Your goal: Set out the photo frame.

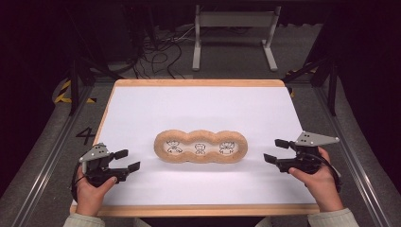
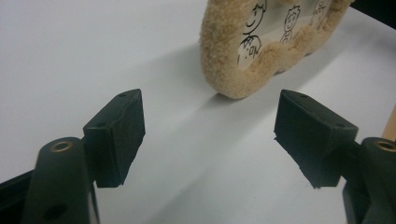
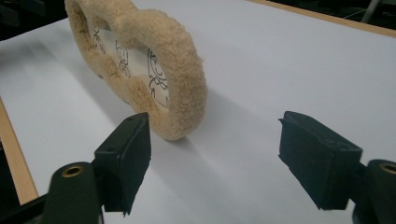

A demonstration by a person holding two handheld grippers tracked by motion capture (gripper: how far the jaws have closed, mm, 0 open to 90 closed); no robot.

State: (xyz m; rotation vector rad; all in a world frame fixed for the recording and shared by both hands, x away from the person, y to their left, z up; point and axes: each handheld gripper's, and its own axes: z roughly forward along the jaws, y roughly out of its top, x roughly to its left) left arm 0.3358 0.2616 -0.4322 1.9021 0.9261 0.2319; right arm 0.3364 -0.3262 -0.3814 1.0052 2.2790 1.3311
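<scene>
A tan fuzzy frame (image 1: 201,147) with three round windows, each holding a small cartoon drawing, lies flat in the middle of the white table. My left gripper (image 1: 127,160) sits to the frame's left, held low over the table, its jaws open and empty. In the left gripper view the frame (image 2: 233,60) lies a short way ahead of the left gripper (image 2: 210,135). My right gripper (image 1: 276,150) hovers to the frame's right, jaws open with nothing between them. In the right gripper view the frame's end (image 3: 177,79) is just ahead of the right gripper (image 3: 215,158), apart from the pads.
The white table top (image 1: 142,109) has a wooden rim (image 1: 198,209) all around. Beyond its far edge stand a white metal stand (image 1: 234,33) and loose cables (image 1: 161,52) on the floor. Dark rails run along both sides.
</scene>
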